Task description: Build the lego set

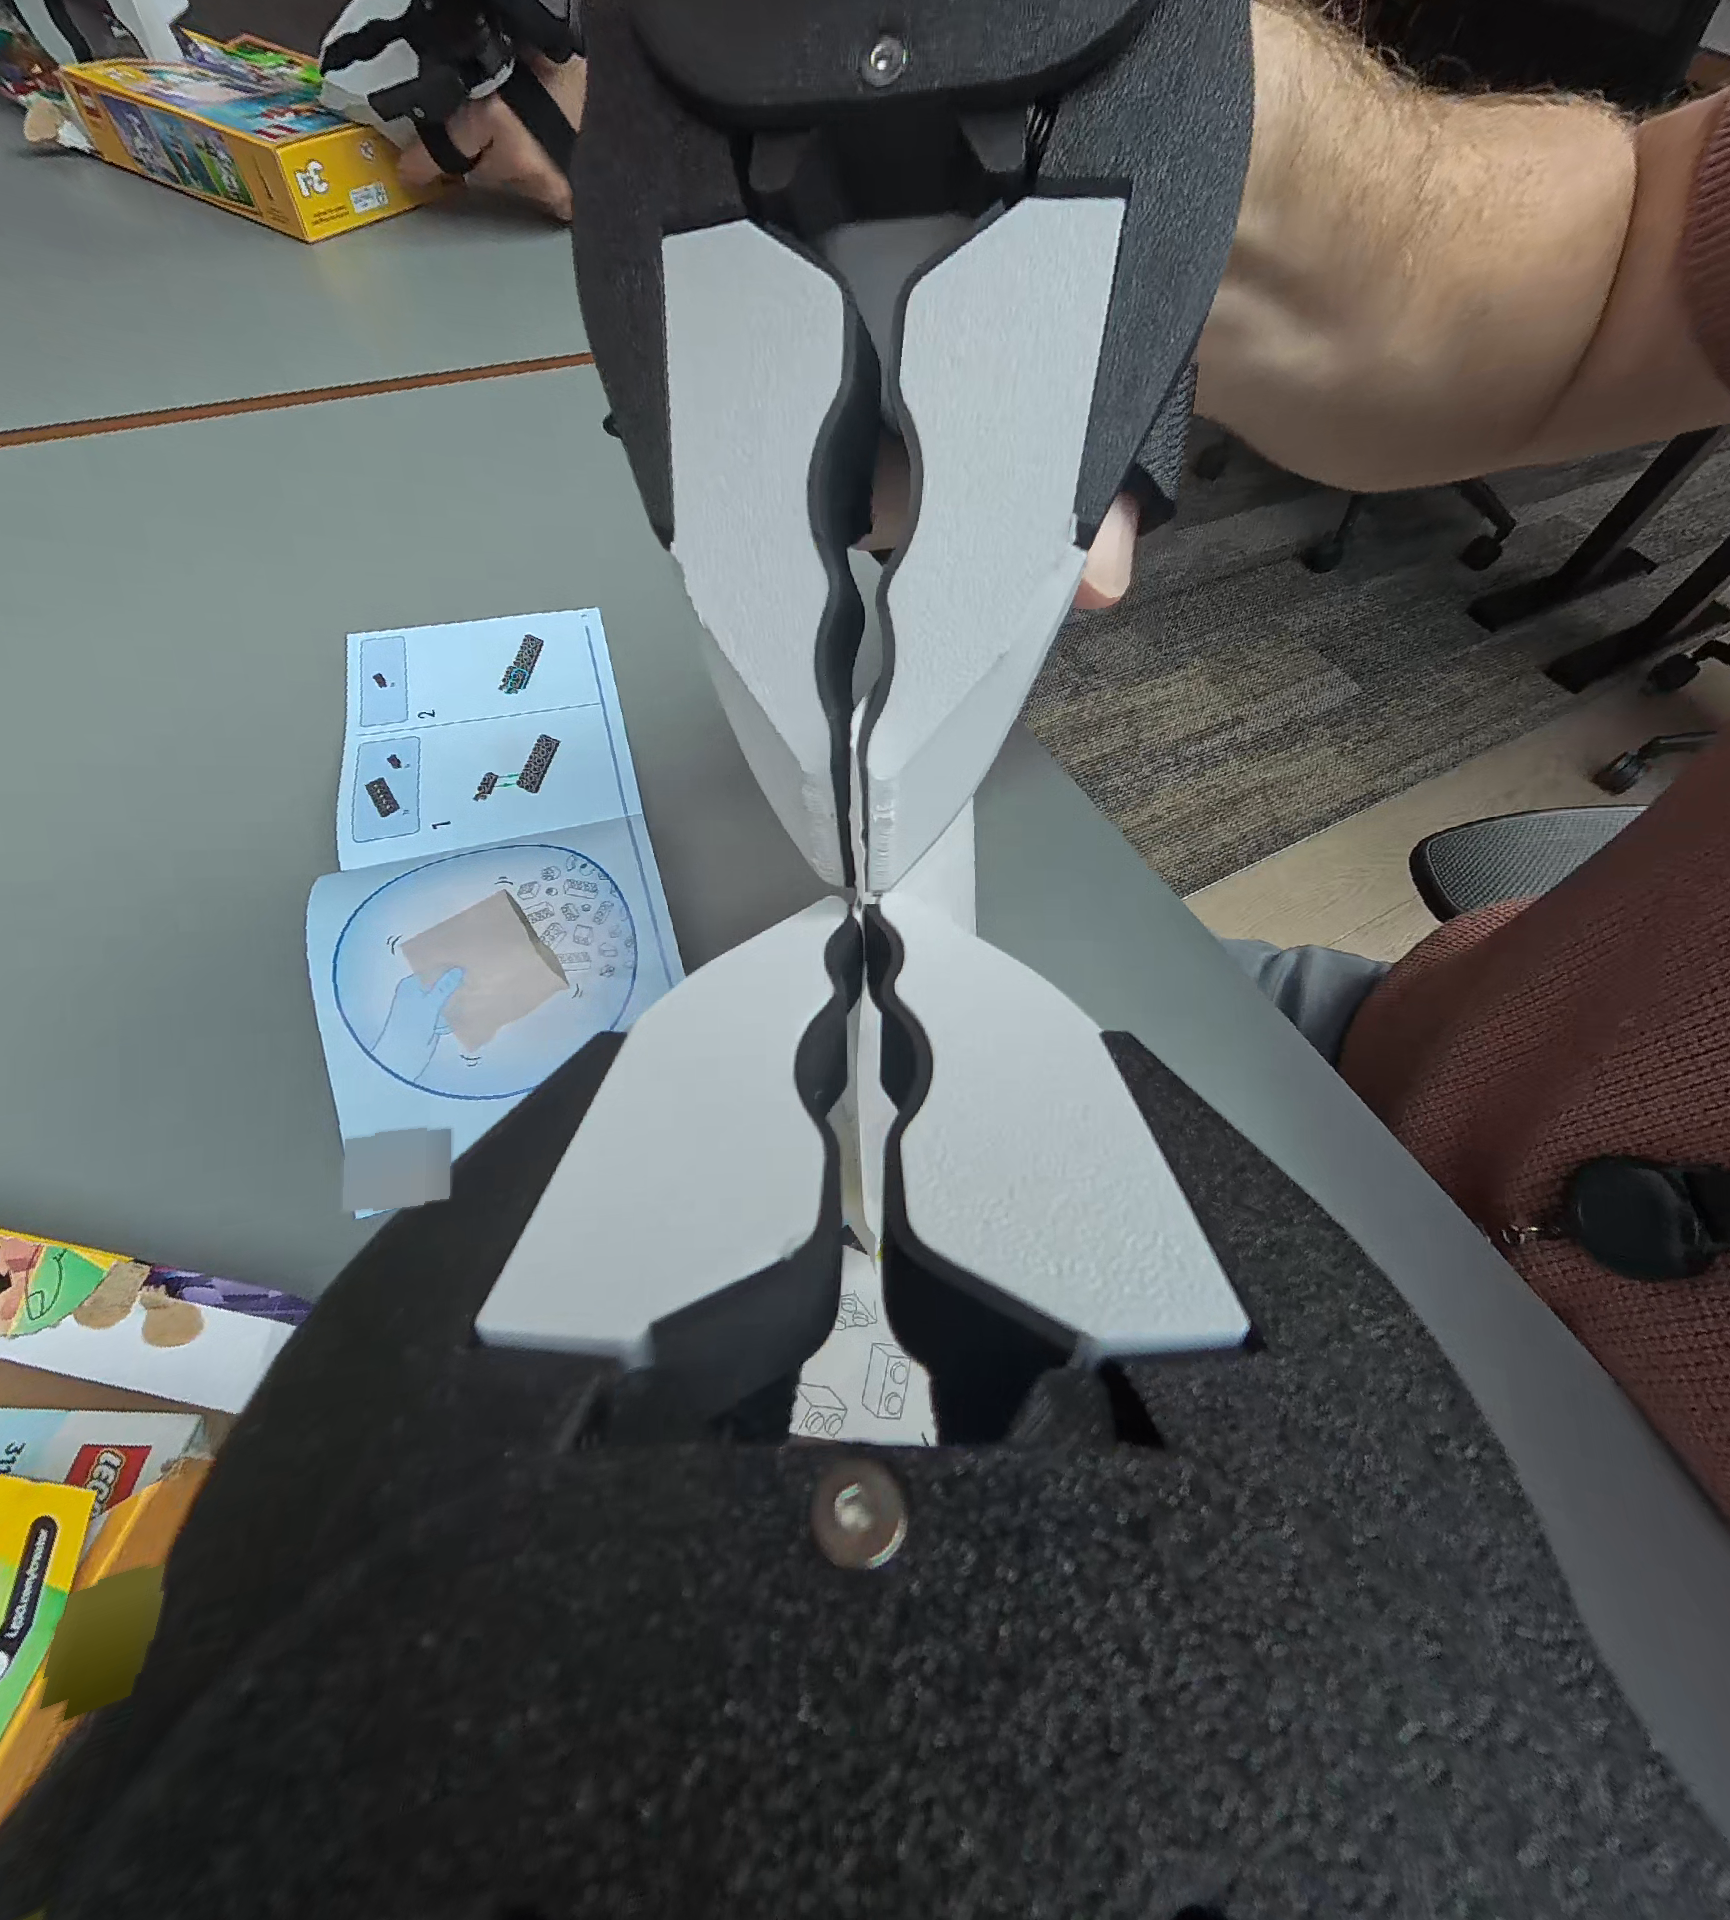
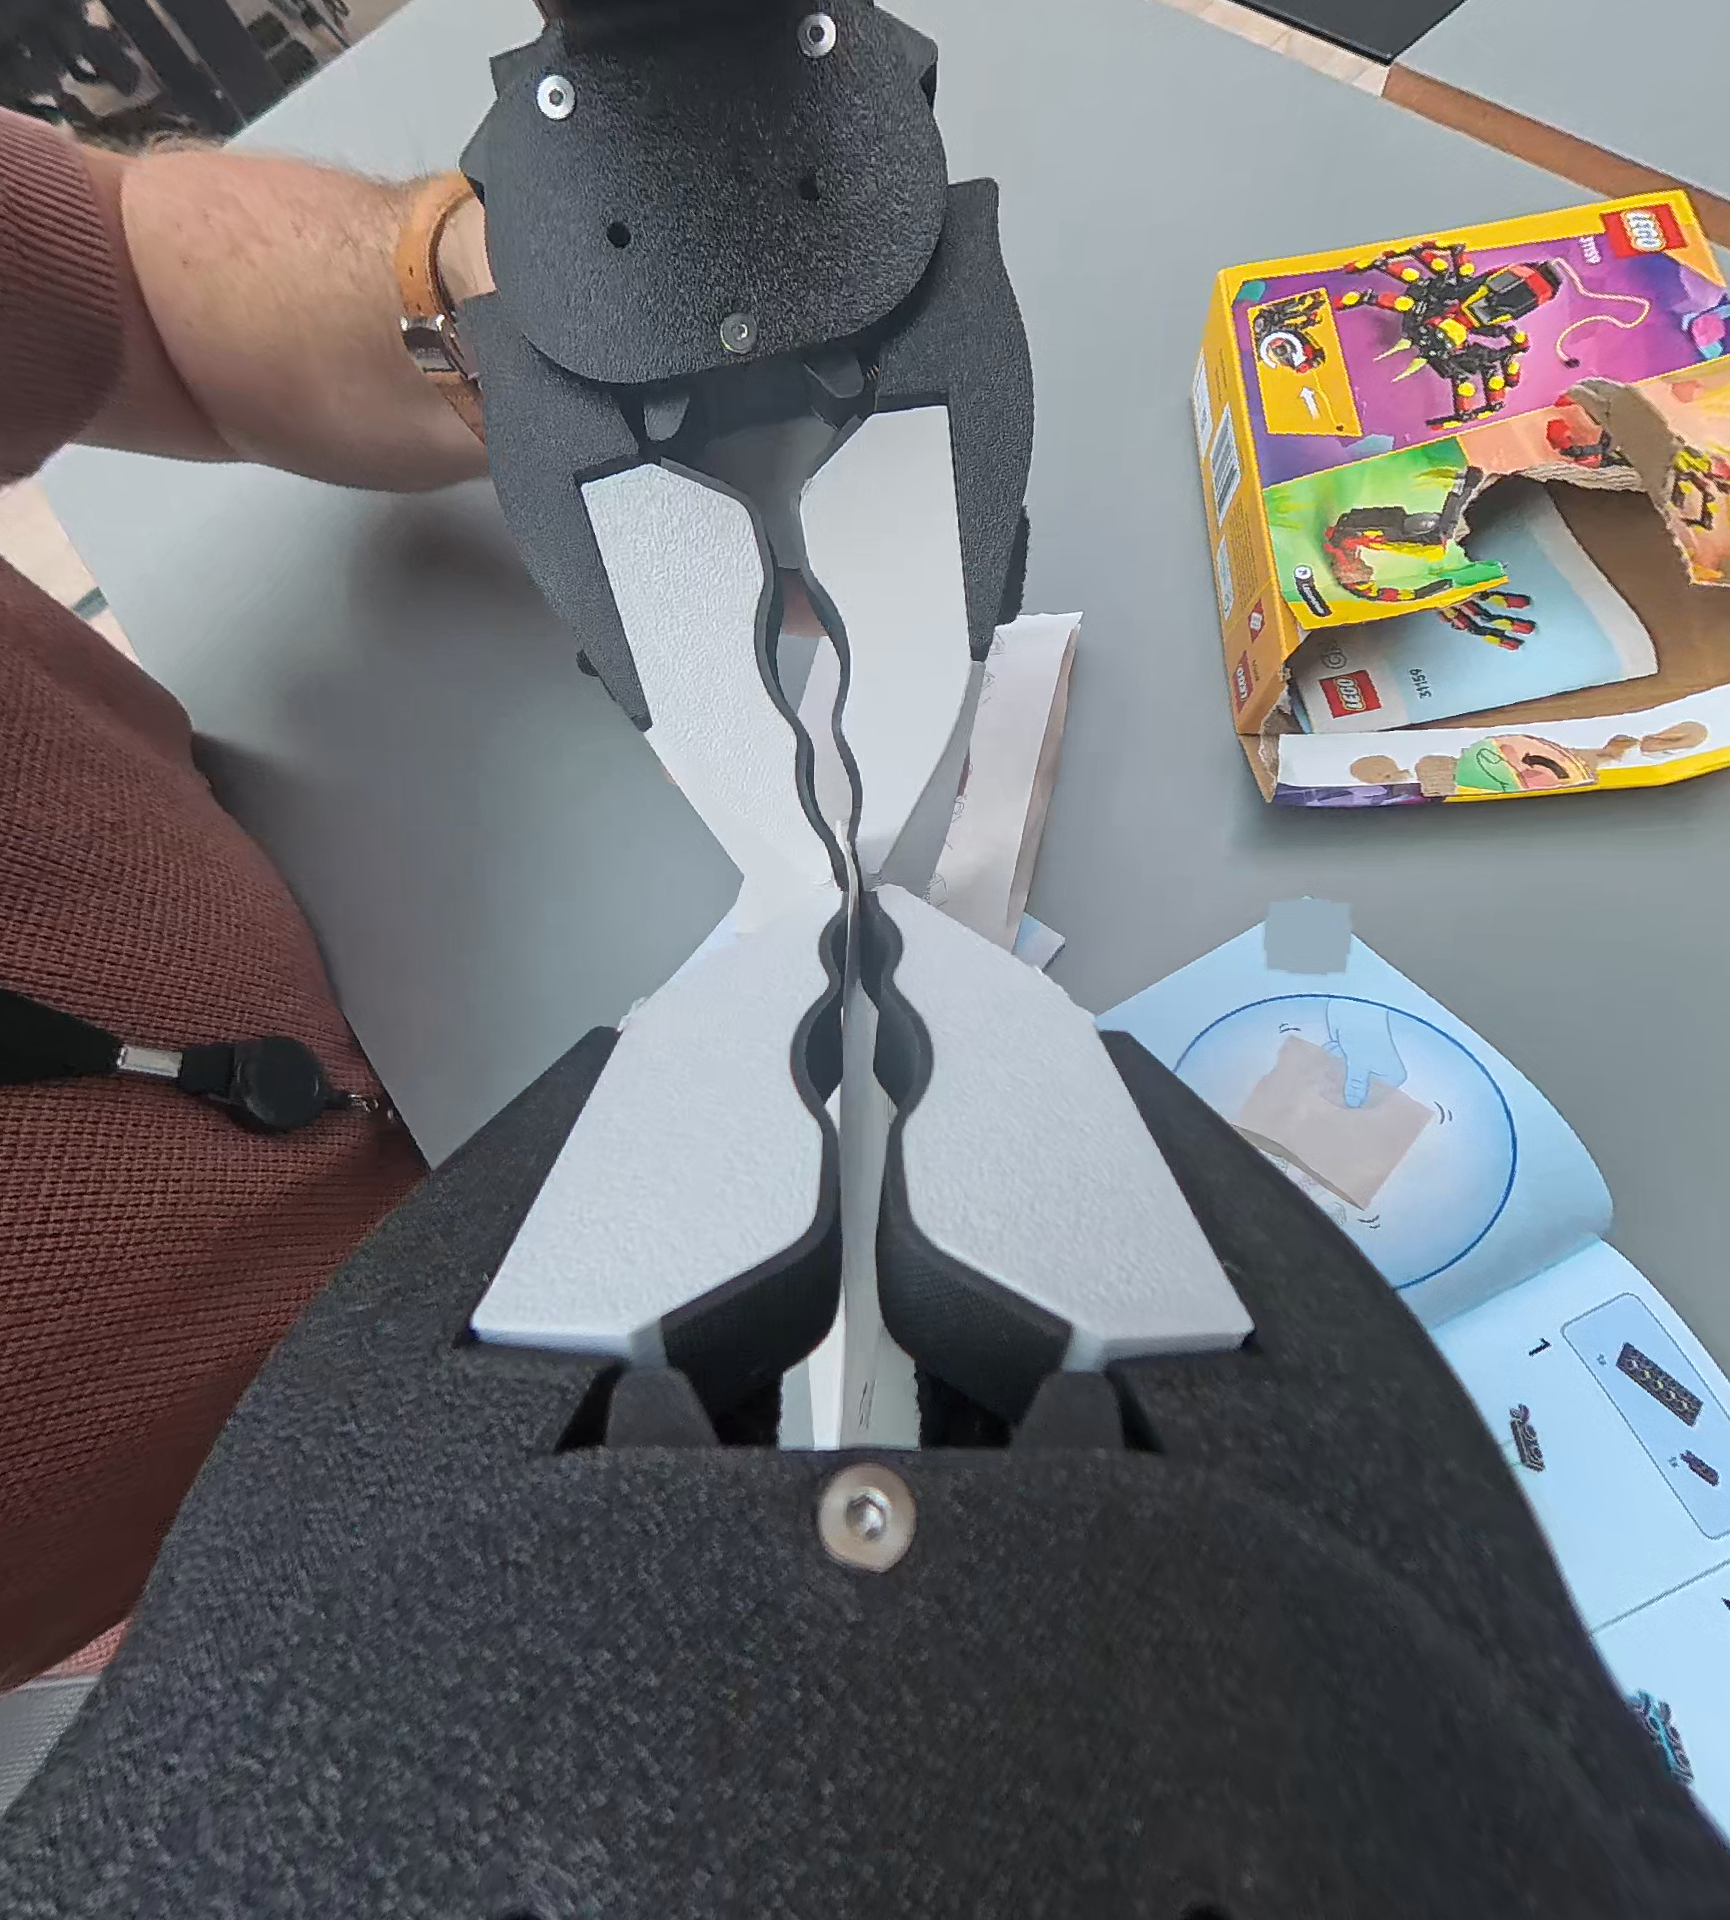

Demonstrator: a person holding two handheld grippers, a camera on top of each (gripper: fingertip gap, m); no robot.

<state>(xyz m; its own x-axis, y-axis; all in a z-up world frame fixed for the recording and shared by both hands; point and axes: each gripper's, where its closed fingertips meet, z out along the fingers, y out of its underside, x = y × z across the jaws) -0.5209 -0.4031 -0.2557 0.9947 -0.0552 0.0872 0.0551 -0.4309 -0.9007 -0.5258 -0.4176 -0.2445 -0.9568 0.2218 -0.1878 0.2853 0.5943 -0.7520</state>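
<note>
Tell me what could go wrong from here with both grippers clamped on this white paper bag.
1. The white paper bag, pinched tip to tip by the left gripper and right gripper, may rip suddenly and scatter pieces.
2. The grey table's edge lies close beneath, so pieces could fall to the carpet.

White paper bag mostly hidden behind both grippers' jaws.
</note>
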